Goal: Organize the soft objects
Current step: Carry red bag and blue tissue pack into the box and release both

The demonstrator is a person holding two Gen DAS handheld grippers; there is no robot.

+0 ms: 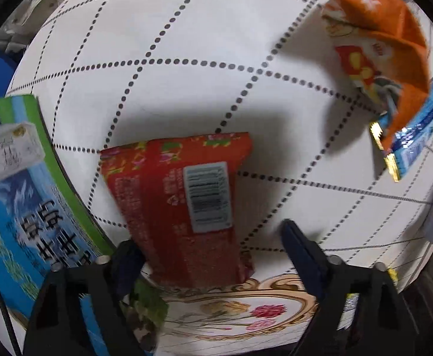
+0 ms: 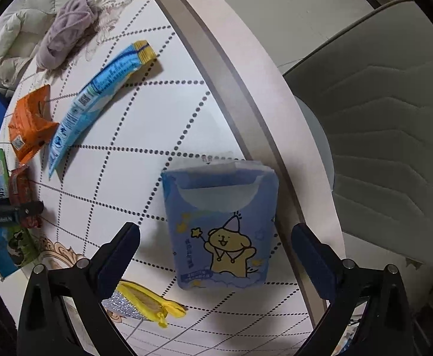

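Observation:
In the left wrist view a red packet with a barcode [image 1: 183, 204] lies on the white table between the fingers of my open left gripper [image 1: 213, 243]. An orange packet [image 1: 385, 59] and a long blue packet [image 1: 421, 130] lie at the far right. In the right wrist view a blue tissue pack with a yellow cartoon animal [image 2: 220, 228] lies between the wide-open fingers of my right gripper [image 2: 216, 249]. The orange packet [image 2: 31, 121], the long blue packet [image 2: 97, 95] and the red packet [image 2: 20, 190] show at the left there.
A blue-green box [image 1: 23, 207] sits at the table's left. A lilac cloth [image 2: 68, 32] lies far back. A yellow and silver pouch [image 2: 145, 302] lies near my right gripper. The table edge [image 2: 246, 95] runs close on the right, with a grey chair [image 2: 388, 130] beyond.

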